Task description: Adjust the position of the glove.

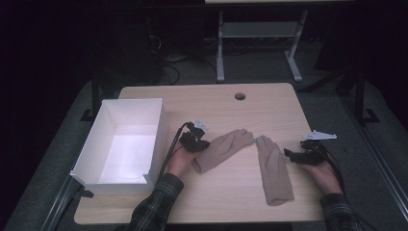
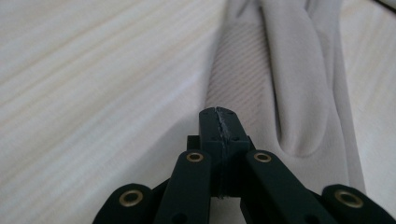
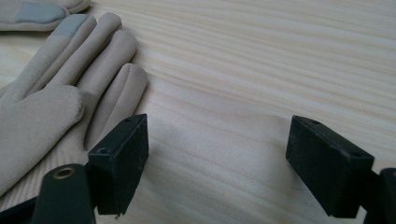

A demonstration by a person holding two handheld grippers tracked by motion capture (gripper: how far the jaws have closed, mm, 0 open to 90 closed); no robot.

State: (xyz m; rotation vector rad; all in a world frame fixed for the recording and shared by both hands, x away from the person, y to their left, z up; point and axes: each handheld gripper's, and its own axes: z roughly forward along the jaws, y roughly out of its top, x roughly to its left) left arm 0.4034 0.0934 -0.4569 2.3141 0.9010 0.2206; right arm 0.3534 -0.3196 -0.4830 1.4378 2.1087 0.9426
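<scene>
Dark surroundings frame a light wooden table, with grey carpet and the legs of a second desk beyond its far edge. On the table's left portion stands a white open-topped box, empty inside and just beside the person's left hand.

Left gripper: the jaws are clenched, pad against pad. In the left gripper view the closed tips meet at the cuff edge of the left beige glove, where the ribbed cuff band begins. Whether fabric is pinched between the pads cannot be determined; the tips rest at or on the cuff. From these jaws the glove extends straight ahead, its thumb lying slightly to the right of the jaw line. In the high view this glove runs diagonally away from the gripper, fingers pointing to the far right.

Right gripper: the jaws are released and spread wide, with bare wood between them. Nothing is grasped. The right beige glove lies flat just beside the left-hand jaw in the right gripper view, its little finger close to that jaw but not between the pads. In the high view this glove lies just left of the gripper, cuff toward the person.

The fingertips of the two gloves nearly meet, and grey patches mark some fingertips.
</scene>
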